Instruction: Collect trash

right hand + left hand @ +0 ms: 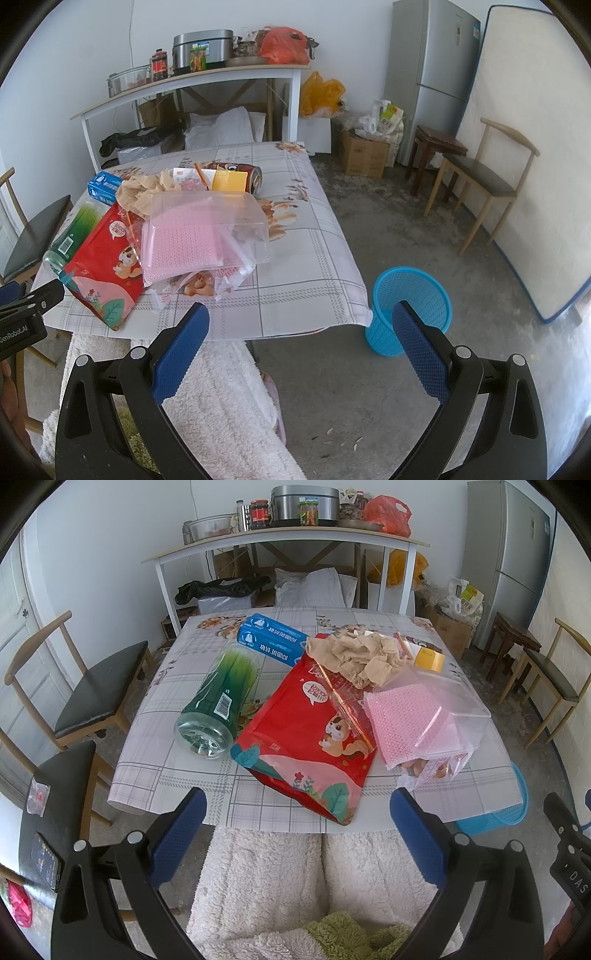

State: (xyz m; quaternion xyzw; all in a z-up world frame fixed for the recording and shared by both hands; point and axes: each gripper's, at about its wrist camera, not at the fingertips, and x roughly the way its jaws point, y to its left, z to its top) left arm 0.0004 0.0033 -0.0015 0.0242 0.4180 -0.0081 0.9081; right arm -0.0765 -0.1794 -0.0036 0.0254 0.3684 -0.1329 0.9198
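While both grippers hang before the near edge of the table (177, 805), nothing is picked yet: the left gripper (299, 834) has its jaws wide and empty, and the right gripper (301, 350) is also wide and empty, above the floor just off the near right corner. The trash lies in one heap on the tabletop. A red bag (306, 738) is closest to the near edge, a green bottle (216, 705) lies on its side just left of it, touching it, and a blue box (271, 638) sits behind the bottle. Crumpled paper (362, 657) rests on the far end of the bag; a pink cloth (406, 723) lies to the right under a clear lid (207, 225), with thin wrappers (199, 288) below them, and a can (255, 179) lies toward the far edge. The blue bin (410, 310) stands on the floor beside the near right corner, and it looks empty. I think the risk is in the heap itself: pulling the bag can drag the paper and tilt the lid, and the bottle may roll toward the left edge because it lies free. The lid is smooth and could slip from the pads. The bin is light and low, so a careless drop could miss it or tip it
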